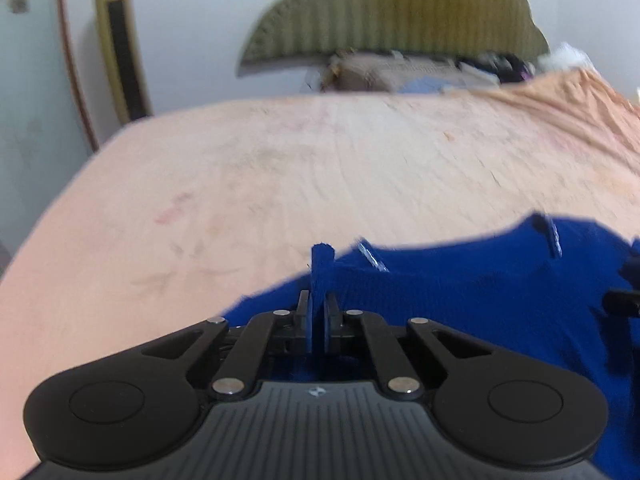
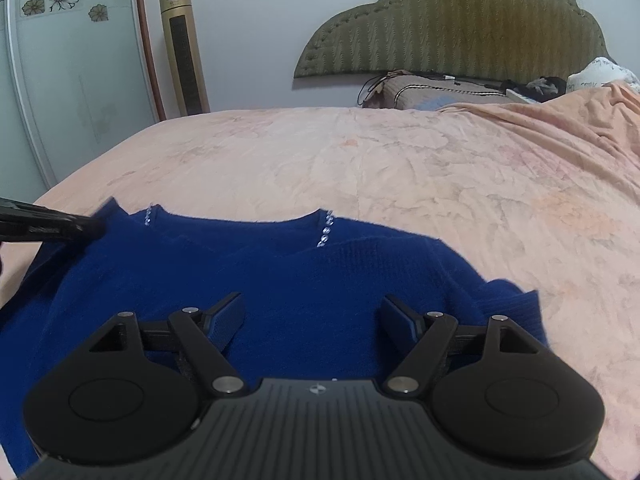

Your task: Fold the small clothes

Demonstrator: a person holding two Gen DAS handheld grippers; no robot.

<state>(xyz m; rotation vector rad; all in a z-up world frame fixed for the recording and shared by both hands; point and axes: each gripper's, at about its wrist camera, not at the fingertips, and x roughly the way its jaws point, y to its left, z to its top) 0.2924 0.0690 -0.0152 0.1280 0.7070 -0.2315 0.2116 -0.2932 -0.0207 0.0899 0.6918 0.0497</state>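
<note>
Your blue sweater [image 2: 280,280] lay flat on the bed [image 2: 400,160], spread directly beneath and ahead of your right gripper [image 2: 313,320], with its neckline at the far edge, toward the green headboard [image 2: 460,28], and its body running back toward you under the tool. Its long axis appeared to run from the neckline back toward you, though the lower hem sat out of sight beneath the gripper. Two short rows of clear beads [image 2: 325,229] marked either side of the collar. One folded part of the knit bunched up at the sweater's right edge, on the side away from the left gripper [image 2: 86,229]. Your right fingers [image 2: 226,322] stood wide apart above the chest of the sweater, holding nothing; whether their tips touched the knit could not be told. Your left gripper [image 1: 319,312] sat at the sweater's left shoulder, beside the collar, its fingers [image 1: 305,316] drawn narrow and pinched on a small upright fold of the blue sweater [image 1: 480,292], which poked up between them. In the left wrist view, which was blurred, the rest of the sweater trailed off from that pinch to the right across the peach bedsheet [image 1: 280,180].
</note>
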